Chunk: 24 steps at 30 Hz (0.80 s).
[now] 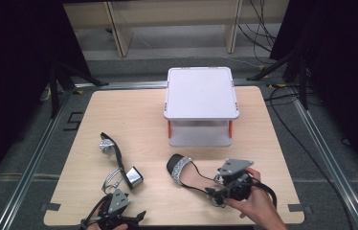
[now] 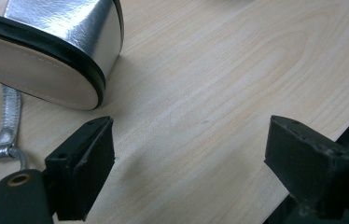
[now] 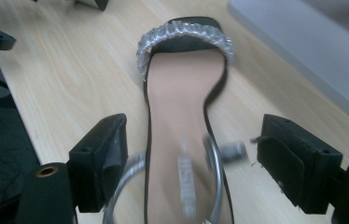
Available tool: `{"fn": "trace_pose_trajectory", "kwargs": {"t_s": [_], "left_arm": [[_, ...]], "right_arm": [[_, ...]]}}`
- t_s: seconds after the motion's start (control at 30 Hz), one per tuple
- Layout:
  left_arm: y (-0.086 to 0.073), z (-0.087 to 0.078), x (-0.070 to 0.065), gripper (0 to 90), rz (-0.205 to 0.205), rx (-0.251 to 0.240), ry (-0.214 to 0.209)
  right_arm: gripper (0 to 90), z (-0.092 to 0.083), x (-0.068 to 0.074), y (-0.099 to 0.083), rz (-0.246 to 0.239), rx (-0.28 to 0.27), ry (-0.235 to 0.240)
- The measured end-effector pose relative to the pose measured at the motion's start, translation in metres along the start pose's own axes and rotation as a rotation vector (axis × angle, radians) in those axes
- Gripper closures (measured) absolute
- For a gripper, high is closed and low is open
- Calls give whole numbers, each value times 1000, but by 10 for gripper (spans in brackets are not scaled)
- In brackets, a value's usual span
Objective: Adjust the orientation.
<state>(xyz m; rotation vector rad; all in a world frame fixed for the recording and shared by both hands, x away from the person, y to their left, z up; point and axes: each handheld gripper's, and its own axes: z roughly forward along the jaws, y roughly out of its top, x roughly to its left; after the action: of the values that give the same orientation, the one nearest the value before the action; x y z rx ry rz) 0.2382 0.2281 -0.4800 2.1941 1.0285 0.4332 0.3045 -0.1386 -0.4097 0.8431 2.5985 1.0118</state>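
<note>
**Two sandals on table, both grippers open and empty**

Table (image 1: 119, 110): a white two-tier stand (image 1: 201, 93) is set at the far edge, centre. An upright sandal (image 1: 186, 173) is seen near the front edge, right of centre; a second sandal (image 1: 119, 165) lies on its side, front-left. The right gripper (image 3: 193, 175) is spread wide astride the upright sandal's heel end, nothing clamped. The left gripper (image 2: 189, 163) is wide open over bare wood beside the silver block heel (image 2: 65, 42). Judged light; sole stiff, straps floppy, metallic finish likely slippery. Sole edge or heel is preferred for grip.
</note>
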Motion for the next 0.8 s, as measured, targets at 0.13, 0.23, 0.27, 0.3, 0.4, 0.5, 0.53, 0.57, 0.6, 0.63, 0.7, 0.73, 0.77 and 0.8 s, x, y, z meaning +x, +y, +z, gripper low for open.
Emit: {"fn": "trace_pose_trajectory", "kwargs": {"t_s": [0.13,0.23,0.27,0.3,0.4,0.5,0.53,0.57,0.6,0.63,0.7,0.73,0.77,0.8], "left_arm": [[0,-2,1,152,-10,-1,-2],[0,-1,1,152,-3,-6,0],[0,-1,1,152,-3,-6,0],[1,-2,0,152,-3,-5,-1],[1,-3,0,152,-2,-7,-6],[1,-2,1,152,-8,-13,-3],[1,-1,1,152,-14,-15,-3],[1,-1,1,152,-8,-10,-4],[1,-1,2,152,-3,-6,-6],[1,-1,2,152,-5,-4,-9],[1,0,1,152,-11,-6,-8],[1,0,1,152,-11,-6,-8],[2,0,1,152,-5,-2,-15],[2,1,0,152,-12,-12,-18]], "right_arm": [[247,33,-3,20,-47,70,14],[247,52,-2,30,-45,130,24],[247,52,-2,30,-45,130,24],[250,55,-1,33,-36,147,33],[246,65,5,38,-45,193,29],[243,70,7,39,-58,226,22],[244,71,7,38,-62,232,16],[246,72,7,38,-69,238,14],[246,72,7,37,-70,251,5],[246,74,6,36,-75,253,5],[248,77,4,34,-54,267,21],[248,77,4,34,-54,267,21],[231,81,2,32,-45,288,19],[216,83,1,31,-68,293,17]]}}
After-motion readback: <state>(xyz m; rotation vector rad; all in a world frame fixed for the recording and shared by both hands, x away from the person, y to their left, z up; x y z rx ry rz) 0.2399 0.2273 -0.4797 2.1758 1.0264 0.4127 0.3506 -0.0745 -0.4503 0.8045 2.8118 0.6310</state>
